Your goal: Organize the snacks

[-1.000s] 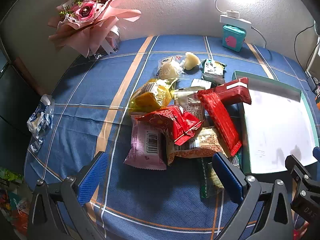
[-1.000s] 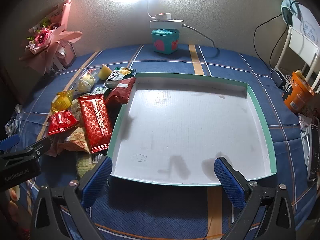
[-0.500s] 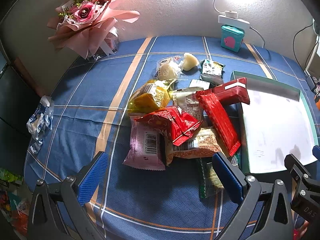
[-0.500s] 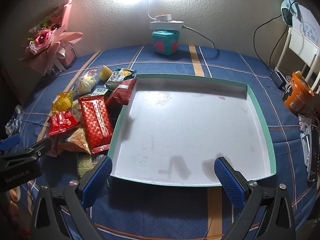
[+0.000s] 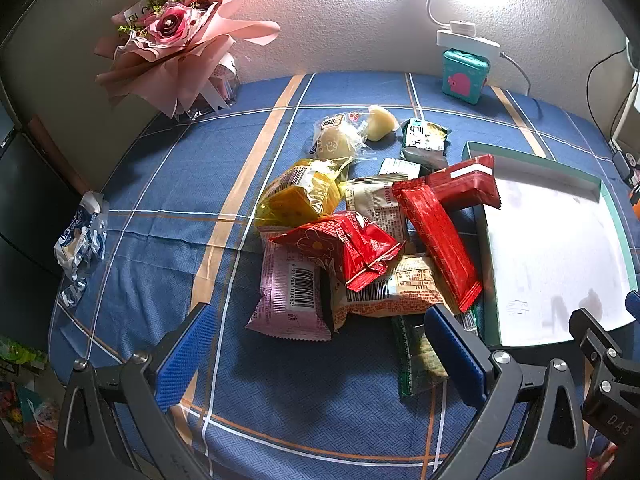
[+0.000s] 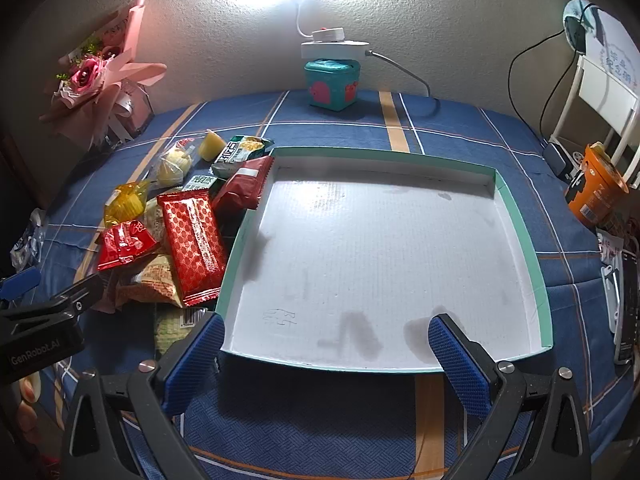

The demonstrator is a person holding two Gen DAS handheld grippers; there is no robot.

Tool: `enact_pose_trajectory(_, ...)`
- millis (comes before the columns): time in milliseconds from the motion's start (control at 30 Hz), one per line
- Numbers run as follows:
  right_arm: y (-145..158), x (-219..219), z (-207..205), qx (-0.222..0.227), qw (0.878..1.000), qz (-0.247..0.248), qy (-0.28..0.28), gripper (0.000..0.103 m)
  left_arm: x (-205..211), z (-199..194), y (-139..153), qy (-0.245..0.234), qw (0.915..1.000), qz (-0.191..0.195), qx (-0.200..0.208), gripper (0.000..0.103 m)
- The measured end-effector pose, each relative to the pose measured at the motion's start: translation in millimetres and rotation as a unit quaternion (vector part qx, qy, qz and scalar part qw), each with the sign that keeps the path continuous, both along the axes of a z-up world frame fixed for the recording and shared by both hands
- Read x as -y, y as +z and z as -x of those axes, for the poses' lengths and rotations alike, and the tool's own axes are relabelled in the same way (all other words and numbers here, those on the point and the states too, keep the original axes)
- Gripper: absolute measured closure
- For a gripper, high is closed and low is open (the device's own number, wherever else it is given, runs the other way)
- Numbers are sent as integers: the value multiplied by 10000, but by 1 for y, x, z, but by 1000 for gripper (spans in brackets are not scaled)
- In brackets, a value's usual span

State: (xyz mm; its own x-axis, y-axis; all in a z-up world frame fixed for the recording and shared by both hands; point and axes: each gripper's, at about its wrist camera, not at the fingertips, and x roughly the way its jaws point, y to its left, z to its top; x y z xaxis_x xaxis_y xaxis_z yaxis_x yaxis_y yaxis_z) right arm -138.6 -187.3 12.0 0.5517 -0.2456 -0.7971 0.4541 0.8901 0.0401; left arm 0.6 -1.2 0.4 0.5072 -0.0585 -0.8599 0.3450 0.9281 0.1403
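A pile of snack packets lies on the blue checked tablecloth: a pink packet [image 5: 289, 298], a red bunny packet [image 5: 344, 246], a long red wafer packet [image 5: 438, 236] [image 6: 192, 240], a yellow packet [image 5: 298, 196], a dark red packet [image 5: 464, 186] leaning on the tray's edge, and a green packet [image 5: 416, 356]. The white tray with a green rim [image 6: 520, 224] [image 5: 608, 208] is empty. My left gripper [image 5: 320, 356] is open, low in front of the pile. My right gripper [image 6: 326, 354] is open over the tray's near edge.
A pink flower bouquet [image 5: 176, 44] stands at the back left. A teal box [image 6: 332, 84] with a white power strip sits at the back wall. An orange cup [image 6: 596, 192] stands at the right. A blue-white wrapper [image 5: 80, 240] lies at the left table edge.
The left wrist view has shifted slightly, the pile drifting a little left and nearer. The right gripper has barely moved. Both stay open.
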Motion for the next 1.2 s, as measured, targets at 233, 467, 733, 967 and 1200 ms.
enact_pose_trajectory(233, -1, -1, 0, -9, 10000, 1, 13, 0, 0, 0, 0, 0, 10000, -3, 1, 0)
enact_pose_trajectory(467, -1, -2, -1, -11, 10000, 7, 25, 0, 0, 1, -1, -25, 10000, -1, -1, 0)
enact_pose_trajectory(733, -2, -2, -1, -15, 10000, 15, 31, 0, 1, 1, -1, -32, 10000, -3, -9, 0)
enact_pose_trajectory(967, -2, -3, -1, -14, 10000, 19, 30, 0, 1, 1, -2, -33, 10000, 2, -14, 0)
enact_pose_trajectory(1200, -2, -3, -2, -17, 10000, 31, 53, 0, 1, 1, -2, -32, 10000, 39, -44, 0)
